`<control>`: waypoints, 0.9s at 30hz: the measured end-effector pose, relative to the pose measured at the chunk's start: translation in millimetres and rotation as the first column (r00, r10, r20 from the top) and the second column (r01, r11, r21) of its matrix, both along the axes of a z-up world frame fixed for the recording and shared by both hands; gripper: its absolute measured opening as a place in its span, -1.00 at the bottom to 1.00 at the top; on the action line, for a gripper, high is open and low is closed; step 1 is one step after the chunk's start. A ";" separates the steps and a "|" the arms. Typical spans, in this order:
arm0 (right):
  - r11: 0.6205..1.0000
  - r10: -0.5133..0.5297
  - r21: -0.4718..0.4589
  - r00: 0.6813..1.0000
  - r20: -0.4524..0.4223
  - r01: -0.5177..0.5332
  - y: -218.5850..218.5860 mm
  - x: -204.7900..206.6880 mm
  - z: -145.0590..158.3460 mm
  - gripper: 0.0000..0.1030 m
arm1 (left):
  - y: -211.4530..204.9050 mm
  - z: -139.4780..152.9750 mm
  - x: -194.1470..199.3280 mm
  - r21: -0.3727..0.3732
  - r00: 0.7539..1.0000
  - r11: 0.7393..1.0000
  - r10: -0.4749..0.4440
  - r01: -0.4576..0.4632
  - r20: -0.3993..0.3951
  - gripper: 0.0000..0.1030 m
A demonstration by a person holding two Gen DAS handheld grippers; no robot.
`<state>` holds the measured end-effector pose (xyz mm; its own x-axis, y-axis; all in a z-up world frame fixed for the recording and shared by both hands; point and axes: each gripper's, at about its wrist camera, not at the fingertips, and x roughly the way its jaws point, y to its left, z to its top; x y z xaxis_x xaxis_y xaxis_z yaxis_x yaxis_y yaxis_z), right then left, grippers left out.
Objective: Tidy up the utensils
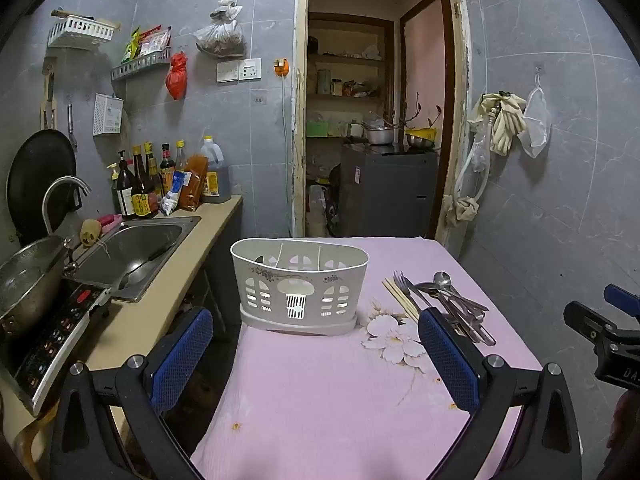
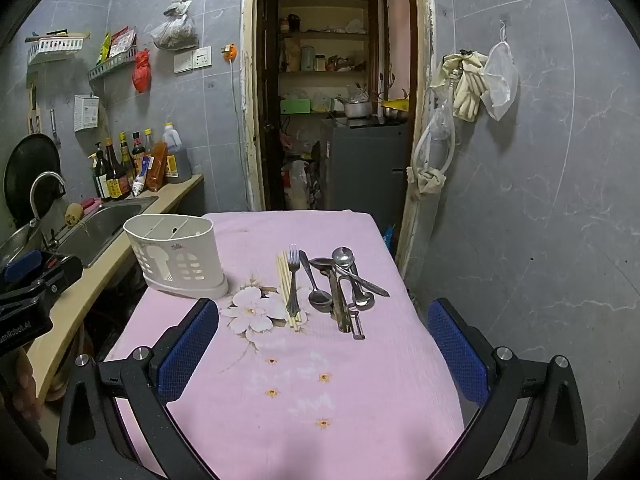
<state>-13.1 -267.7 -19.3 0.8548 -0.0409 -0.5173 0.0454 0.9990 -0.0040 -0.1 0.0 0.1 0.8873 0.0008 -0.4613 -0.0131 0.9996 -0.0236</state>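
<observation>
Left gripper (image 1: pixel 312 352): jaws spread wide, empty, hanging over the near end of the worktop, facing the caddy.
Right gripper (image 2: pixel 324 344): also wide open with nothing between its blue pads (image 2: pixel 456 354), above the near edge and facing the utensils.
Worktop (image 2: pixel 360 392): covered by a pink cloth with a white flower print and small orange blossoms.
Caddy (image 1: pixel 299 285): white plastic, divided into compartments, upright near the far left corner; no utensil handles stick up from it.
Utensils (image 2: pixel 336 284): lying loose to the right of the caddy, well apart from it; chopsticks (image 2: pixel 286 290) and a fork (image 2: pixel 293 280) side by side, then a knife, spoons and a peeler overlapping in a heap.
Kitchen counter (image 1: pixel 160 288): just left of the worktop, with a steel sink (image 1: pixel 136 252), a curved tap, sauce bottles at the back and a wok on a cooktop.
Room: grey tiled walls, wall racks and hanging bags on the left, an open doorway (image 1: pixel 376 120) beyond the far edge showing shelves, gloves hung on the right wall.
</observation>
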 end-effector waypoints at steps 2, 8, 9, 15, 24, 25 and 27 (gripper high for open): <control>1.000 0.001 0.000 1.000 -0.001 -0.001 0.3 -0.1 0.3 0.98 | 0.0 -0.1 0.0 0.001 1.000 1.000 0.000 0.000 0.002 1.00; 1.000 0.001 0.001 1.000 0.002 -0.001 -0.8 -0.7 1.3 0.98 | 0.2 0.3 -0.1 0.000 1.000 1.000 0.000 0.000 0.000 1.00; 1.000 -0.001 -0.006 1.000 0.000 0.001 1.4 -0.2 1.4 0.98 | 0.0 0.1 -0.1 0.001 1.000 1.000 0.000 0.000 0.005 1.00; 1.000 0.000 -0.005 1.000 0.000 0.000 -0.4 -1.0 1.2 0.98 | -0.4 -0.3 0.5 -0.002 1.000 1.000 -0.001 0.001 0.001 1.00; 1.000 0.000 -0.004 1.000 0.001 0.000 -1.2 -0.9 0.6 0.98 | -0.1 0.2 -0.2 -0.002 1.000 1.000 -0.002 0.002 0.004 1.00; 1.000 0.000 -0.004 1.000 0.001 0.000 -1.2 -0.9 0.6 0.98 | -0.2 0.2 -0.2 -0.002 1.000 1.000 -0.002 0.002 0.003 1.00; 1.000 0.000 -0.004 1.000 0.001 0.000 -1.2 -0.8 0.5 0.98 | -0.2 0.2 -0.2 -0.001 1.000 1.000 -0.002 0.002 0.004 1.00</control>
